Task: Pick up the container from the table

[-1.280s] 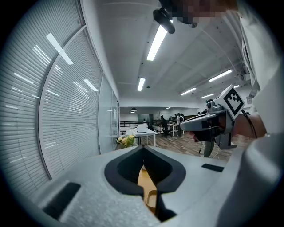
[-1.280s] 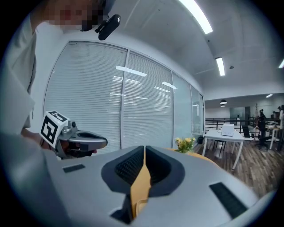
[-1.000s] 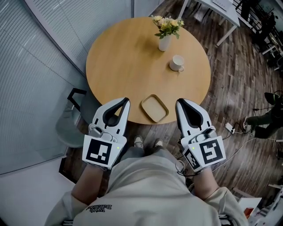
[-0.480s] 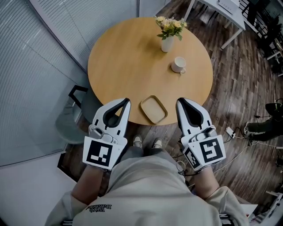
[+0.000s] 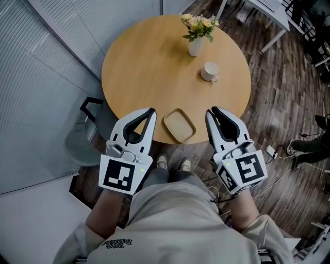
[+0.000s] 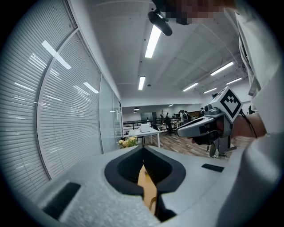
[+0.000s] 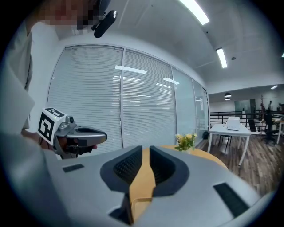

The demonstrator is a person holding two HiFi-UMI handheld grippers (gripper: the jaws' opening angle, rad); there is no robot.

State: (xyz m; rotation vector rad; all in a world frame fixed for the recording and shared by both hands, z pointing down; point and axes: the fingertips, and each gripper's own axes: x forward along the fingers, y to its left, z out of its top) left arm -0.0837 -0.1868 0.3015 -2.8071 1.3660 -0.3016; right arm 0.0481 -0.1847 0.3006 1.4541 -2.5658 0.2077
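Note:
The container [image 5: 179, 125] is a shallow tan tray with rounded corners, lying near the closest edge of the round wooden table [image 5: 149, 67]. My left gripper [image 5: 150, 110] hovers just left of it, over the table's edge, its jaws shut on nothing. To the container's right my right gripper [image 5: 212, 110] is held at the same height, also shut and empty. Neither gripper touches the container. In the left gripper view only a thin tan strip shows between my jaws [image 6: 143, 150], and the right gripper [image 6: 179, 131] is alongside. The right gripper view [image 7: 146, 150] shows the left gripper [image 7: 104, 135].
A white vase of yellow flowers [image 5: 196, 46] and a white cup [image 5: 209, 71] stand on the table's far right part. A grey chair [image 5: 85, 142] sits left of the table by a glass wall with blinds. A white desk [image 5: 263, 13] and cables [image 5: 270, 151] lie to the right.
Both grippers have edged slightly forward toward the table's near edge, on either side of the container. Their jaws have stayed shut, and the container has not moved.

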